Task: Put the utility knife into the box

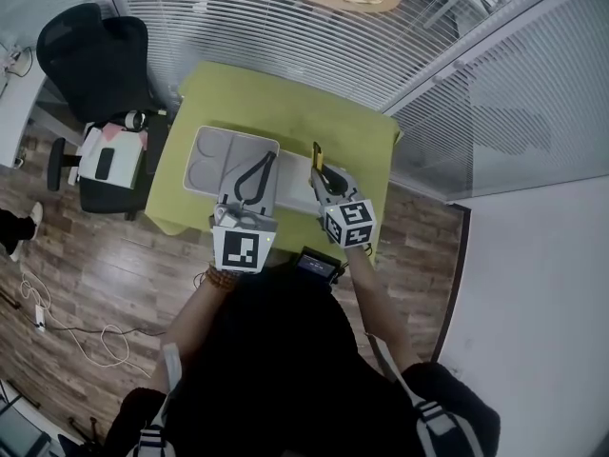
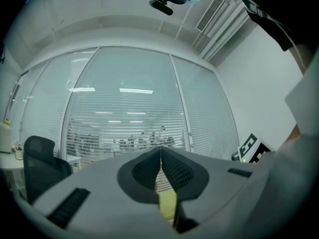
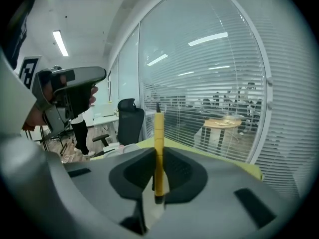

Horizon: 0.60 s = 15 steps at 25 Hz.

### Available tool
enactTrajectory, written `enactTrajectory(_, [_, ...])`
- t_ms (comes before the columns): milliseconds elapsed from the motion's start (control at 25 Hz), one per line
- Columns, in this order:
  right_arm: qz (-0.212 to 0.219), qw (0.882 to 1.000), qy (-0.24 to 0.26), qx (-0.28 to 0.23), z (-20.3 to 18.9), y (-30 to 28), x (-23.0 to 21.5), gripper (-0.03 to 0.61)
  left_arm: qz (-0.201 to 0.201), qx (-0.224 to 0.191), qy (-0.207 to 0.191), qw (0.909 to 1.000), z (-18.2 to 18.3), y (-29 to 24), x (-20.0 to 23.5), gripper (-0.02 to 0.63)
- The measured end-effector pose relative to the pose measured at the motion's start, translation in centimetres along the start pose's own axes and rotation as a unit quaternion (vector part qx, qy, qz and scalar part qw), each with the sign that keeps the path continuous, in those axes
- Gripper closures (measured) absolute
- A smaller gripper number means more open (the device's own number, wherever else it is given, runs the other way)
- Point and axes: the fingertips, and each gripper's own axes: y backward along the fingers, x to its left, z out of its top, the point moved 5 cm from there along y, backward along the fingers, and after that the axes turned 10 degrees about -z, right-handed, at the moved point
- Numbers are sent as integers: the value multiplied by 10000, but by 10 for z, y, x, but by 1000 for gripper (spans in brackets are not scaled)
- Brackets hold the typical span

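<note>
A yellow utility knife [image 1: 317,153] stands upright between the jaws of my right gripper [image 1: 324,177], which is shut on it above the right part of the green table [image 1: 362,136]. In the right gripper view the knife [image 3: 158,133] rises from between the dark pads, tip up. The light grey open box [image 1: 211,155] lies on the table to the left of the knife. My left gripper [image 1: 265,163] hovers over the box's right side. In the left gripper view its jaws [image 2: 160,151] meet at the tips with nothing between them.
A black office chair [image 1: 95,55] and a low seat with white items [image 1: 108,163] stand left of the table. A glass wall with blinds [image 1: 314,36] runs behind it. A small black device [image 1: 317,265] sits at the table's near edge. Cables [image 1: 86,336] lie on the wooden floor.
</note>
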Motion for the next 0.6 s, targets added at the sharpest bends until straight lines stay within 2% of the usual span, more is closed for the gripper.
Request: enactTrajectory(600, [170,9961,235,830,-43,-37,0,535,91,152,113,9998,-10,2,9,600])
